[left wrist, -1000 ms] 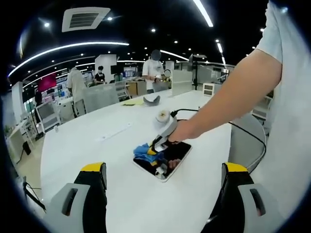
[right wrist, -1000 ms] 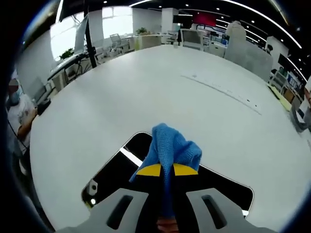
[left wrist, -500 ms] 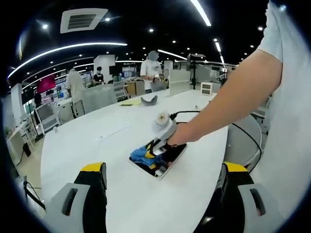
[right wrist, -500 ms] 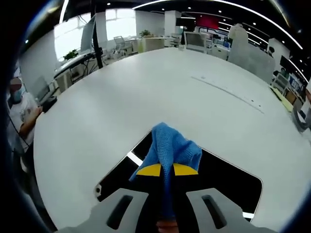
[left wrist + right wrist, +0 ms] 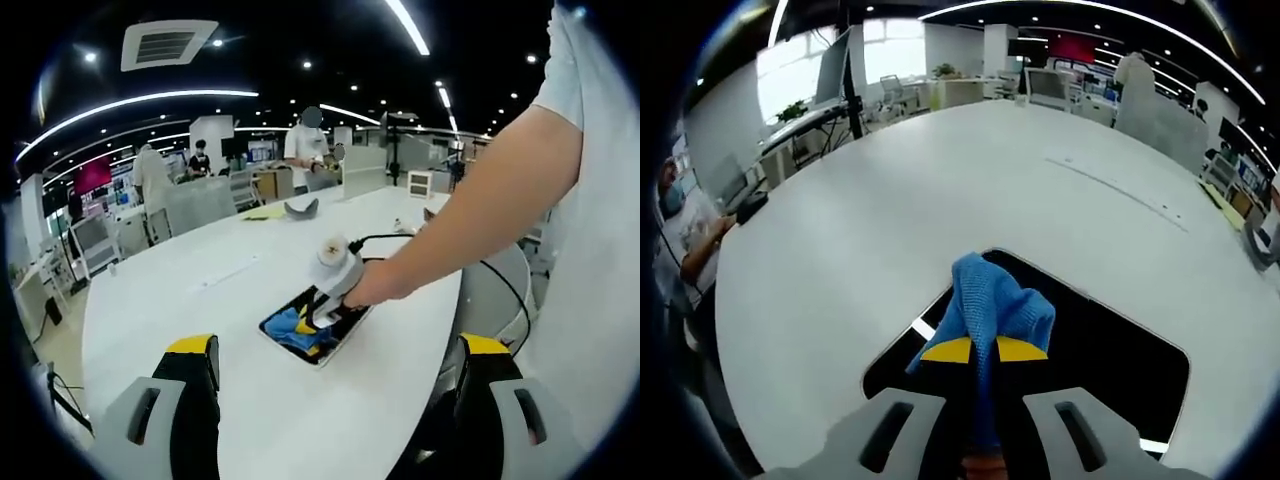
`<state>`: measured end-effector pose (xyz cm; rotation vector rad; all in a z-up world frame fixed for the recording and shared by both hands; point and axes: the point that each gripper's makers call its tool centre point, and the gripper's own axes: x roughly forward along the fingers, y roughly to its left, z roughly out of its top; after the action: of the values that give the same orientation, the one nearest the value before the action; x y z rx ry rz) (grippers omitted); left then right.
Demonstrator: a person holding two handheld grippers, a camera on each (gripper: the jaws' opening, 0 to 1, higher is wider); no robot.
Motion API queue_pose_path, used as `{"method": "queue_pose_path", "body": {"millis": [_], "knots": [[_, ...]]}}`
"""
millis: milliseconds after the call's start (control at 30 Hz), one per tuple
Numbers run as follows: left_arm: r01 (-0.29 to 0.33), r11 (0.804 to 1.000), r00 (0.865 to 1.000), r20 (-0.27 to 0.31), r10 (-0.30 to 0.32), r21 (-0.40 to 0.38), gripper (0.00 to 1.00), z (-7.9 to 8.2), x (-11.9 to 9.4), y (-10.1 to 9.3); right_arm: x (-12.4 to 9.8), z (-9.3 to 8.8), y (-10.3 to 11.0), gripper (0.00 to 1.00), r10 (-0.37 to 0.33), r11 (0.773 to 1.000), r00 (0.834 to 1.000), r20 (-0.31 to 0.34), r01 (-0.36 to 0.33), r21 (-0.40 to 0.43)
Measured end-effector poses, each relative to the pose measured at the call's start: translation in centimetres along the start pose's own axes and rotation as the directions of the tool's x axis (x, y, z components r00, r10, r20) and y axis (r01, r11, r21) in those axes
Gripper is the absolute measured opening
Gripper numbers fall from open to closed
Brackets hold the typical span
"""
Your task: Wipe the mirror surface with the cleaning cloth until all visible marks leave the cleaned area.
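A flat rectangular mirror [image 5: 1110, 350] with a pale rim lies on the white table [image 5: 940, 190], its glass dark with a light streak near its left edge. My right gripper [image 5: 984, 350] is shut on a blue cleaning cloth [image 5: 990, 300], bunched and pressed onto the glass. In the left gripper view the mirror [image 5: 340, 335] sits mid-table with the blue cloth [image 5: 285, 322] on it, and the right gripper [image 5: 318, 322] is held there by a person's arm. My left gripper [image 5: 340, 350] hangs open near the table's front edge, well short of the mirror.
A black cable [image 5: 385, 238] trails from the right gripper across the table. A grey object [image 5: 301, 208] lies at the far end. Chairs [image 5: 205, 200] and standing people [image 5: 308, 145] are beyond the table. A seated person [image 5: 680, 240] is at the left edge.
The right gripper has dragged the cloth across the glass, more of the mirror now lying to its right. In the left gripper view, cloth and mirror sit slightly further left.
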<state>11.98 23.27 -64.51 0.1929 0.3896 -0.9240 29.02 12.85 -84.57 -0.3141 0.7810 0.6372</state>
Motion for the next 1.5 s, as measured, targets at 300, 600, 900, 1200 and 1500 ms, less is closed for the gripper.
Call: {"method": "queue_pose_path", "body": {"millis": [300,600,900,1200,1500], "knots": [[0.011,1.0,1.0,-0.006,-0.011,0.002,0.99,-0.3,-0.1,-0.8,-0.3,-0.2,0.7,0.02,-0.01,1.0,1.0,0.022,0.009,0.015],[0.013,1.0,1.0,-0.009,-0.013,0.007,0.99,-0.5,-0.5,-1.1,-0.5,-0.5,1.3,0.02,-0.014,1.0,0.999,0.031,0.013,0.015],[0.02,1.0,1.0,-0.005,-0.02,0.013,0.99,-0.5,-0.6,-1.6,-1.1,-1.0,2.7,0.02,-0.004,1.0,0.999,0.034,0.004,-0.001],[0.008,1.0,1.0,0.008,-0.008,0.011,0.99,-0.2,-1.0,-1.7,-1.5,-1.4,3.7,0.02,0.006,1.0,0.999,0.044,-0.005,-0.01],[0.003,1.0,1.0,0.007,-0.004,0.018,0.99,-0.1,-1.2,-2.1,-1.8,-1.6,4.2,0.02,0.014,1.0,0.999,0.048,-0.014,-0.009]]}}
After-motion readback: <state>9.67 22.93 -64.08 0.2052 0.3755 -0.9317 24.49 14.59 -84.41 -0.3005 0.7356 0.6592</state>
